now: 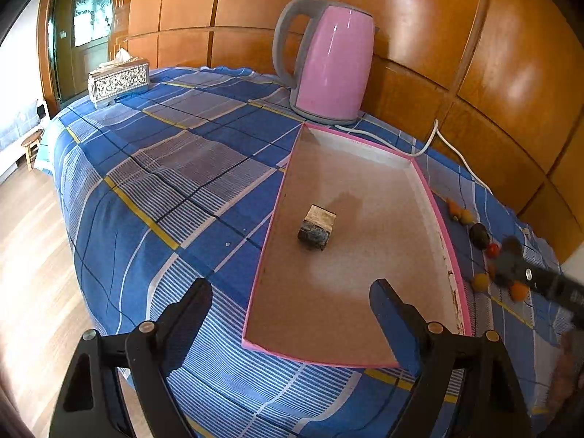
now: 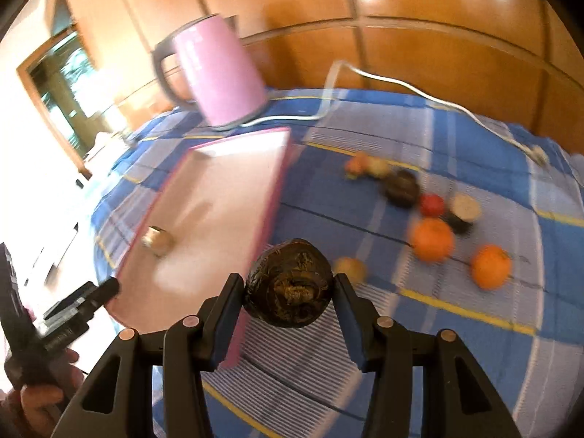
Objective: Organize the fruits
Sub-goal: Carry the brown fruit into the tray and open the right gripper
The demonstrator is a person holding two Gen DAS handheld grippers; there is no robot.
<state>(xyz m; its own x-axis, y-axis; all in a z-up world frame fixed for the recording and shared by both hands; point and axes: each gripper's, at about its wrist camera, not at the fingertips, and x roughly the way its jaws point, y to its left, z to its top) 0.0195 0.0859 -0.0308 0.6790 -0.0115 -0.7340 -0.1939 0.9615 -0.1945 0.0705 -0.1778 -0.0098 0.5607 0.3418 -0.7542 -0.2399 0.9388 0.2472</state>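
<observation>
Dark brown fruit (image 2: pixel 289 288) clamped between right claw (image 2: pixel 288 294) pads, beside pink tray (image 2: pixel 270 197).

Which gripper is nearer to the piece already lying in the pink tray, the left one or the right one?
Left. The left gripper hovers open over the near end of the pink tray, facing the piece. The right gripper, shut on a dark round fruit, is outside the tray's right edge.

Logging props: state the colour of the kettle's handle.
Grey; the kettle body is pink. Handle shows best in the left wrist view.
</observation>
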